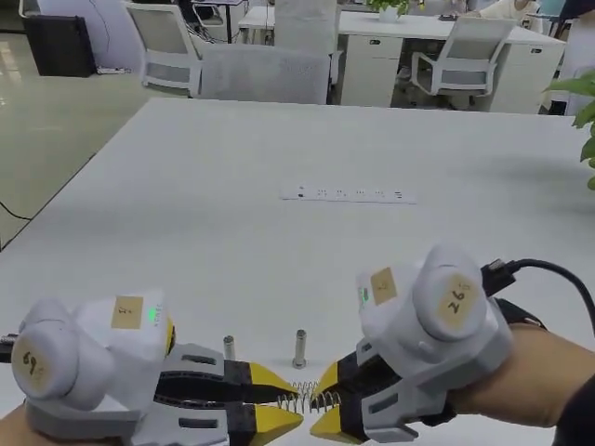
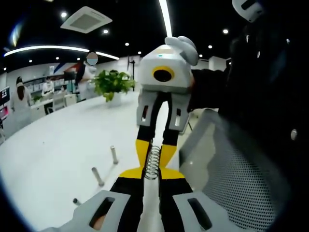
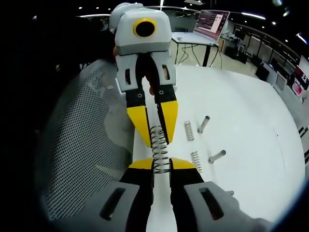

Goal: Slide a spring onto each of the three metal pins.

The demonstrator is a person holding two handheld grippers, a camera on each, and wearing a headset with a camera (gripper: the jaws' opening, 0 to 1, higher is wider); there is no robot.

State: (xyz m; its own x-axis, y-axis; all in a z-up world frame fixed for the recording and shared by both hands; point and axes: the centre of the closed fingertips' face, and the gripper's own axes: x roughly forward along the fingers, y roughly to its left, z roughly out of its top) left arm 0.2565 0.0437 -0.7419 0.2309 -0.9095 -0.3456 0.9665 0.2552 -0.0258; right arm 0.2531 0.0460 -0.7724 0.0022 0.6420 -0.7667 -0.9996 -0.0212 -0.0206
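Spring [image 1: 302, 398], bottom centre of the frame: light, bendy wire coil, clamped at one end by the left gripper [image 1: 284, 401], at the other by the right gripper [image 1: 324, 400]. Probably best gripped near one end only, bore free for the pin [image 1: 299, 348] just above.

White desk [image 1: 186, 204], power strip [image 1: 349, 194] mid-surface. Grey office chairs [image 1: 265, 74] behind. Potted plant [image 2: 113, 83]; ceiling strip lights [image 2: 165, 14].

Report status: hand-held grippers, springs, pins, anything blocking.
Left hand-held gripper and right hand-held gripper both shut on one spring. Three pins bare. Two spare springs on table. Nothing in the way.
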